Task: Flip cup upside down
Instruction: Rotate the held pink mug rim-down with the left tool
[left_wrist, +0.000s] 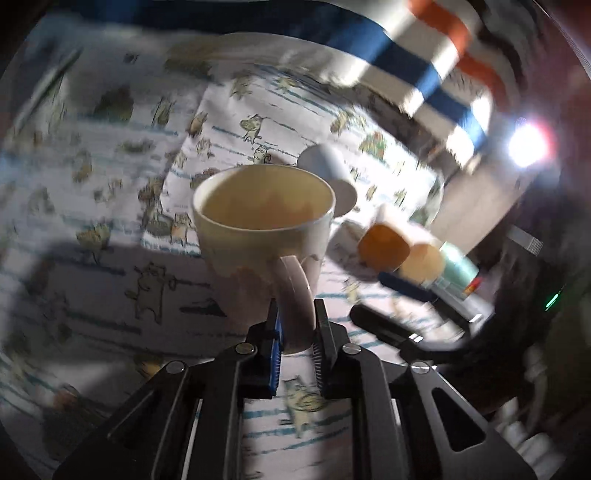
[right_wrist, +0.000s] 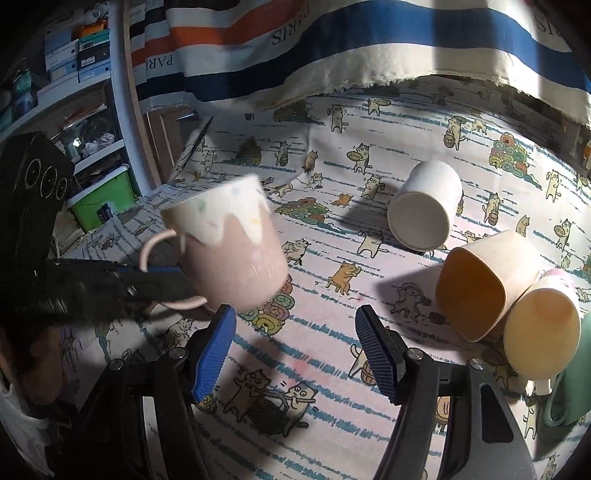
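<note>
Pink mug (right_wrist: 229, 251) hangs tilted above the tablecloth (right_wrist: 325, 354) — left gripper (left_wrist: 295, 325) clamps its handle; right gripper (right_wrist: 295, 347) gapes wide, empty.

Home storage room, cat-print tablecloth (right_wrist: 332, 122), shelves (right_wrist: 92, 147) of boxes (right_wrist: 77, 55), striped towel (right_wrist: 332, 48)

Bare tablecloth (right_wrist: 317, 332) lies open ahead of the right gripper (right_wrist: 295, 350), its fingers spread. To its right, a white cup (right_wrist: 424, 206), a tan cup (right_wrist: 484, 284) and a cream cup (right_wrist: 539, 332) lie tipped, crowding that side. The left gripper (right_wrist: 122, 284) with its pink mug (right_wrist: 229, 251) blocks the left.
</note>
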